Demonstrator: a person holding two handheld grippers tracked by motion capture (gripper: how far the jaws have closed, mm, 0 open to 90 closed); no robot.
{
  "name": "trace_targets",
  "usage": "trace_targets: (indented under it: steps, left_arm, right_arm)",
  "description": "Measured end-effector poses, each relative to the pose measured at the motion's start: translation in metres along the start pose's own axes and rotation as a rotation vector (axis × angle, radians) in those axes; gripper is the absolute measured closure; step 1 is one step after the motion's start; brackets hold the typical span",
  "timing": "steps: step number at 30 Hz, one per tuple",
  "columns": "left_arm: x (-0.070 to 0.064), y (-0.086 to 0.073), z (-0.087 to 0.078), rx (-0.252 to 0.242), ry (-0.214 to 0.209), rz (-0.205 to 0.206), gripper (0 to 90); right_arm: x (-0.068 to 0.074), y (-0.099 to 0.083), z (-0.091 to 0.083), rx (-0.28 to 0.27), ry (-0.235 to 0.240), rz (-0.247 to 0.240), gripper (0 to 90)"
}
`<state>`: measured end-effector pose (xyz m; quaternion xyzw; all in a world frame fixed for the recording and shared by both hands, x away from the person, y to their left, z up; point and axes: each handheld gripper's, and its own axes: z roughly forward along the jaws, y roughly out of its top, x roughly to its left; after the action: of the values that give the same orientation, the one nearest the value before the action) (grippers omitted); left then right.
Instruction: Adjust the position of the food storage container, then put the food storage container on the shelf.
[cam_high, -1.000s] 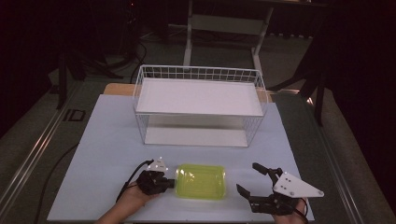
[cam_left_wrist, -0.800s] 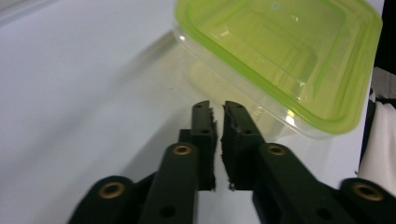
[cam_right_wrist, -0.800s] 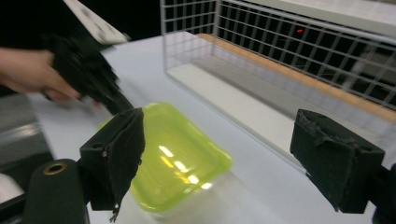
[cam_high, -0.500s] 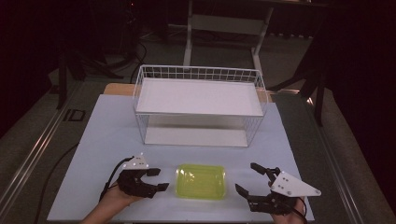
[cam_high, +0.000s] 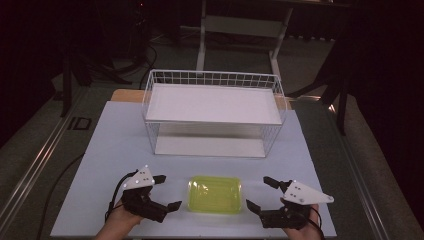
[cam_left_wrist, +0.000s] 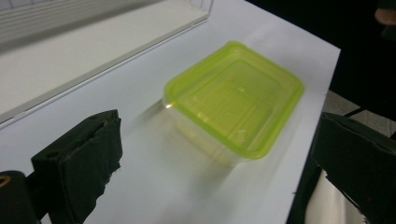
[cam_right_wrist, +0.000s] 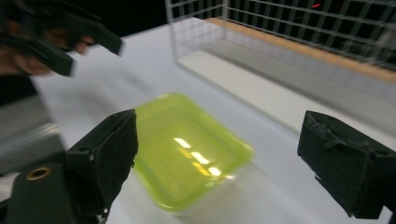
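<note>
Two grippers sit at the worktop's (cam_high: 110, 150) near edge. At the near left corner, the left gripper (cam_high: 167, 192) has its jaws spread wide and holds nothing. Between the pair, apart from both, one yellow-green plastic container (cam_high: 215, 194) lies upside down on the worktop. Toward the near right corner, the right gripper (cam_high: 260, 194) is likewise wide open and empty. One white wire basket (cam_high: 212, 80) stands toward the far edge.
</note>
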<state>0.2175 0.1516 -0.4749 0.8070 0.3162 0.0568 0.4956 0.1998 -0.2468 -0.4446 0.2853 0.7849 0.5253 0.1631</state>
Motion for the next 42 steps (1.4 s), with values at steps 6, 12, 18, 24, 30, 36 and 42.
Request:
trace_targets:
  steps: [6,12,18,24,30,36,42]
  left_arm:
    - [-0.011,0.013,0.004,0.0,-0.005,0.001,3.9]
    - [-0.013,0.022,0.016,0.019,-0.016,0.0,3.9]
    - [-0.011,0.019,0.024,0.034,-0.011,-0.039,3.8]
    - [-0.006,0.021,0.029,0.038,-0.001,-0.098,3.9]
    - [0.003,0.014,0.041,0.055,0.002,-0.209,11.8]
    - [0.009,0.006,0.053,0.108,-0.012,-0.311,16.6]
    - [0.015,-0.003,0.061,0.151,0.018,-0.42,34.5]
  right_arm:
    - [-0.004,0.0,0.005,0.023,-0.004,0.063,12.0]
    - [-0.004,0.001,0.008,0.065,-0.01,0.029,14.2]
    - [-0.009,-0.005,0.009,0.101,-0.033,0.033,16.3]
    - [-0.017,-0.008,0.009,0.116,-0.027,0.104,17.3]
    - [-0.029,-0.01,0.019,0.146,0.04,0.29,29.2]
    - [-0.037,-0.017,0.042,0.214,0.078,0.509,38.4]
    - [-0.043,-0.028,0.06,0.306,0.075,0.684,46.2]
